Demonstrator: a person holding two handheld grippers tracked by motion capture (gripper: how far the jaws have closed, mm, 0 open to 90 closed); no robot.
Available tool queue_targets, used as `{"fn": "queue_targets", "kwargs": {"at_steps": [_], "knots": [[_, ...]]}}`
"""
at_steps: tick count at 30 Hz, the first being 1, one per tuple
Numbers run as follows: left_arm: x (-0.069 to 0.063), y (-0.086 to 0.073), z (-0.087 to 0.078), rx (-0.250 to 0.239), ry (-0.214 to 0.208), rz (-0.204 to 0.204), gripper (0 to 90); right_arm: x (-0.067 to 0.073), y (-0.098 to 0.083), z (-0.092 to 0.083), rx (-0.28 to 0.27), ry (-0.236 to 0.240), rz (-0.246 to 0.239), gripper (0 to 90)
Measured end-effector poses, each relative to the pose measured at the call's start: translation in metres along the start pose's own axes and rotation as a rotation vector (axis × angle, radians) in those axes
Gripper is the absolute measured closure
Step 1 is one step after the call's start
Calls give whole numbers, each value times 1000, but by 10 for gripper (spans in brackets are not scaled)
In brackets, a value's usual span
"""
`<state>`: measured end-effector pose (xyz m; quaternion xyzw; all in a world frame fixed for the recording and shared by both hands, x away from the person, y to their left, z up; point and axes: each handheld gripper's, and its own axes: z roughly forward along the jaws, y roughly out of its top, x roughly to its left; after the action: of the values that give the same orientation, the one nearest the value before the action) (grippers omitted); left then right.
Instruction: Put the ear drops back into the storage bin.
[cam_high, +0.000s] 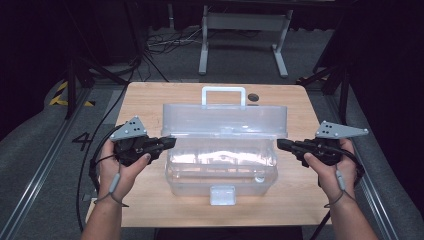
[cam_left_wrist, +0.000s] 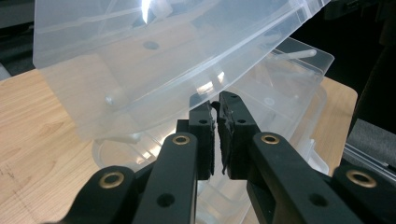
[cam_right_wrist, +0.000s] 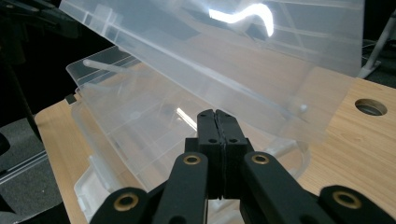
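Box: clear plastic storage box (cam_high: 222, 167) at the middle of the wooden table (cam_high: 150, 200), lid (cam_high: 225, 120) raised and tilted back, white handle (cam_high: 223, 96) at the far edge.
Left gripper (cam_high: 171, 142): jaws nearly together at the lid's left end — they seem to nip its rim, though the clear plastic makes contact hard to judge.
Right gripper (cam_high: 281, 144): jaws fully closed on nothing, tips just beside the lid's right end.
Why: one gripper at each end would steady the wide lid evenly.
Surroundings: pale woodgrain top with a round hole (cam_high: 253, 97); grey floor, cables, a table frame — dark beyond.
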<state>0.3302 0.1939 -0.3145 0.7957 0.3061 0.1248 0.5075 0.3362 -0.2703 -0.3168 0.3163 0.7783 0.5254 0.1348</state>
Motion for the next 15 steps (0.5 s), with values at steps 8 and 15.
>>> {"fn": "queue_targets", "kwargs": {"at_steps": [8, 15], "knots": [[-1, -1, -2, 1, -19, -9, 834, -5, -6, -2, -25, -4, 31, 900], [-2, -2, -4, 7, -11, -2, 824, -7, -7, -2, -35, 7, 43, 900]]}}
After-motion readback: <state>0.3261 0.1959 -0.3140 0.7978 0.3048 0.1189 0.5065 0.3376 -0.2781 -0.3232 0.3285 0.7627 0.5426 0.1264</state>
